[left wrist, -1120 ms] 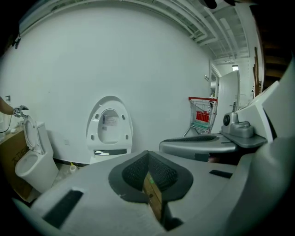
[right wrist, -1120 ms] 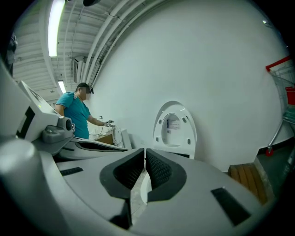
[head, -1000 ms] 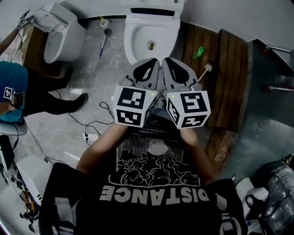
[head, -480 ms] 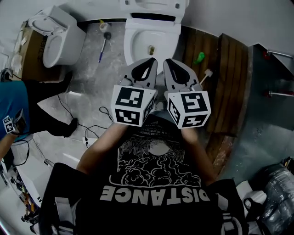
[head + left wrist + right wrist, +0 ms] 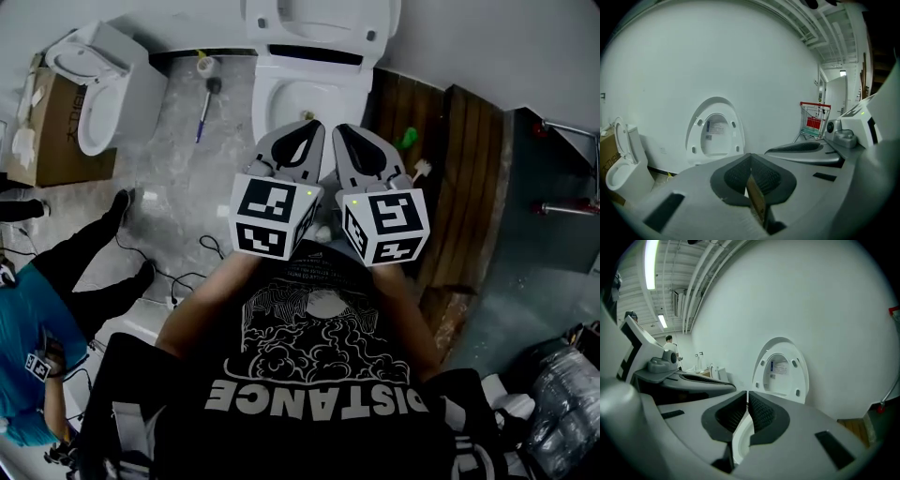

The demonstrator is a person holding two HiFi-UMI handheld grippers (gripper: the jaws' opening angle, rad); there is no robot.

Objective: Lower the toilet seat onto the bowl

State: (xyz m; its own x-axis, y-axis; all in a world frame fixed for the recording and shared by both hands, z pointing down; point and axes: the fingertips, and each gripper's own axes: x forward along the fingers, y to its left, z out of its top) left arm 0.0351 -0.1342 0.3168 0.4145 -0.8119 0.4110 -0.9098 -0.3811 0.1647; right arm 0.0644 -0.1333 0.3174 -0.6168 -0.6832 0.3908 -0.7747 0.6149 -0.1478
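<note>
Left gripper: the left gripper [image 5: 313, 124] is held out in front of the wearer's chest, jaws pressed together at the tips and nothing between them.
Right gripper: the right gripper [image 5: 338, 126] rides just beside it, the two nearly parallel; its jaws are together too, and it carries nothing.
Toilet seat: the toilet seat [image 5: 319, 17] is up, standing upright against the white wall [image 5: 740, 56]. Both gripper views look straight at its underside, with its four small bumpers and a label in the middle. Neither gripper touches it.
Bowl: the bowl [image 5: 281, 94] lies open right beyond the gripper tips, and its white rim shows through the slot below the right gripper's jaws.
Left of the bowl: a brush [image 5: 208, 96] with a blue handle lies on the grey floor. Further left a second toilet [image 5: 98, 80] stands with its own seat raised, a cardboard box [image 5: 56, 131] beside it.
Right of the bowl: there's wooden decking [image 5: 464, 178], with a small green object [image 5: 406, 138] on it near the bowl.
Bystander: a person [image 5: 37, 328] in a teal top is low at the left edge, legs stretched across the floor.
Background: a red shopping cart [image 5: 814, 121] stands along the wall in the left gripper view.
</note>
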